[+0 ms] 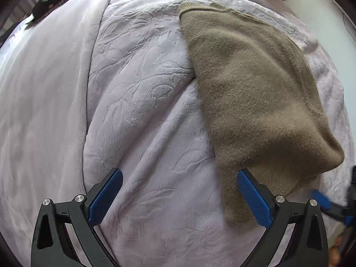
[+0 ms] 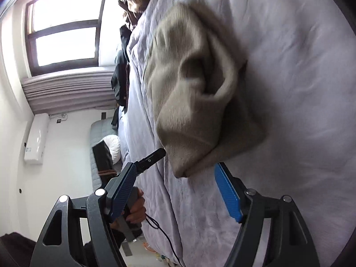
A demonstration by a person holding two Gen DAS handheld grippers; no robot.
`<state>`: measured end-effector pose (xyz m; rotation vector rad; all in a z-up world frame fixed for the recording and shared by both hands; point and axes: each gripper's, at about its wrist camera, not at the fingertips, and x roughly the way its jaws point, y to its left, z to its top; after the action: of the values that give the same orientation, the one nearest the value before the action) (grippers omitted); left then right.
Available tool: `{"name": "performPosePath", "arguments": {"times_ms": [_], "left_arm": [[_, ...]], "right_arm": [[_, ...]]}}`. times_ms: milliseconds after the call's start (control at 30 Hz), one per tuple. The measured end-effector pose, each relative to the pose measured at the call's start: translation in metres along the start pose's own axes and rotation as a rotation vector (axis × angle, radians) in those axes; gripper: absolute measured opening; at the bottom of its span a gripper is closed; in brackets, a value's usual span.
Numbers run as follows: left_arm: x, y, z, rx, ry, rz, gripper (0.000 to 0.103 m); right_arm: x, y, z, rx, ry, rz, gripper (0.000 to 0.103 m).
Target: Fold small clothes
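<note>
On the bed: folded brown fuzzy knit garment (image 1: 251,93) lying on the pale lilac plush blanket (image 1: 138,115), both tongs spread wide.

Left tongs (image 1: 180,197) pointed steeply down over the blanket, blue pads wide apart, right-hand pad (image 1: 253,200) over the garment's near corner, gripping nothing. Right tongs (image 2: 178,191) tilted sideways beside the garment (image 2: 200,93), jaws apart, nothing pinched; nearest fold possibly brushing the blue pad (image 2: 227,193), blur too strong to tell. Beyond the right tongs, a hand (image 2: 135,211) holding the other tool's handle. Bright window (image 2: 64,29) and white wall unit (image 2: 36,138) behind.
</note>
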<state>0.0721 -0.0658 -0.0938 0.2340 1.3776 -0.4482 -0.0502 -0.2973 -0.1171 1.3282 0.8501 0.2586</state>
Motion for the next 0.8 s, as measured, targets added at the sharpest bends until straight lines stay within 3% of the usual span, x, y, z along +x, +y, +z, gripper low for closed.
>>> {"name": "performPosePath", "arguments": {"times_ms": [100, 167, 200, 233, 400, 500, 567, 633, 700, 733, 767, 800], "left_arm": [[-0.012, 0.002, -0.003, -0.005, -0.028, -0.011, 0.103], [-0.019, 0.006, -0.005, 0.003, -0.039, -0.005, 0.103], [-0.024, 0.008, -0.009, 0.004, -0.045, -0.002, 0.103], [-0.028, 0.011, -0.009, 0.002, -0.051, 0.003, 0.103], [-0.035, 0.045, -0.014, -0.028, -0.059, 0.017, 0.103], [-0.036, 0.054, -0.018, -0.036, -0.054, 0.019, 0.103], [-0.032, 0.052, -0.018, -0.039, -0.045, 0.015, 0.103], [-0.029, 0.048, -0.019, -0.048, -0.036, 0.005, 0.103], [-0.03, 0.044, -0.017, -0.046, -0.036, -0.008, 0.103], [-0.031, 0.04, -0.016, -0.041, -0.042, -0.014, 0.103], [-0.033, 0.035, -0.014, -0.033, -0.048, -0.018, 0.103], [-0.035, 0.032, -0.012, -0.025, -0.055, -0.023, 0.103]], "right_arm": [[0.041, -0.007, 0.006, 0.008, 0.005, -0.029, 0.067], [0.057, -0.011, 0.004, 0.05, 0.017, -0.057, 0.055], [0.061, -0.012, 0.004, 0.063, 0.014, -0.054, 0.037], [0.064, -0.009, 0.002, 0.061, 0.009, -0.065, 0.008], [0.053, 0.013, -0.005, -0.019, -0.007, -0.064, 0.008], [0.046, 0.014, -0.015, -0.053, 0.015, -0.194, 0.016], [0.046, 0.004, -0.016, -0.024, 0.012, -0.211, 0.043], [0.046, -0.003, -0.012, 0.017, -0.018, -0.157, 0.057], [0.05, -0.004, -0.005, 0.038, -0.048, -0.119, 0.058], [0.052, -0.004, -0.002, 0.047, -0.06, -0.098, 0.054], [0.054, -0.003, 0.002, 0.065, -0.078, -0.082, 0.044], [0.055, -0.002, 0.004, 0.078, -0.091, -0.074, 0.007]]}}
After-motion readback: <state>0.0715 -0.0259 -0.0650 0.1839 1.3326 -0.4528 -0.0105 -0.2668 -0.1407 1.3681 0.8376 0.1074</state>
